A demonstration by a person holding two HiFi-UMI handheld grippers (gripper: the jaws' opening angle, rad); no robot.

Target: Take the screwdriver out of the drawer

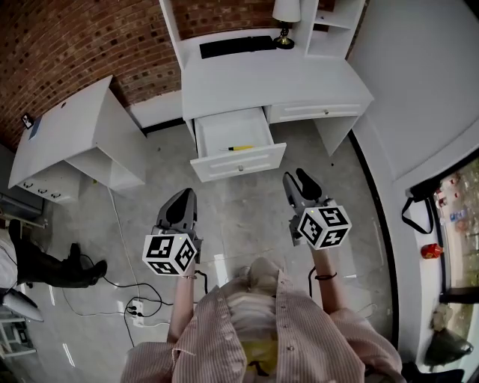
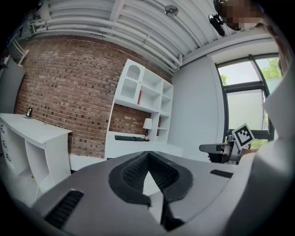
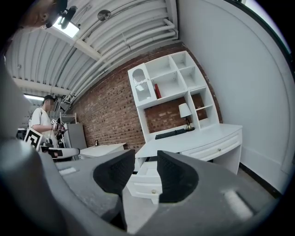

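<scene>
**Head view.** The white desk occupies the 12 o'clock sector of the frame. Its left drawer is pulled out toward the person. The screwdriver, with a yellow handle, lies crosswise on the drawer floor, near the front panel and on its 3 o'clock side. A keyboard and a table lamp stand on the desktop. The left gripper is at 7 o'clock from the drawer and the right gripper at 5 o'clock. Both are over the floor, well apart from the drawer, and point toward 12 o'clock. A white shelf unit stands at 9 o'clock, and a power strip lies on the floor at 7 o'clock.

**Left gripper view.** The left gripper is clenched: its ribbed pads meet at the tips and nothing is between them. The desk with its hutch lies at 12 o'clock beyond the jaws. The right gripper shows at 3 o'clock.

**Right gripper view.** The right gripper is released: its jaws stand wide apart and grasp nothing. Through the gap, well beyond the tips, the open drawer is visible; the screwdriver cannot be made out here. The desk extends toward 3 o'clock, carrying the lamp and the keyboard. Another person stands at 9 o'clock.
</scene>
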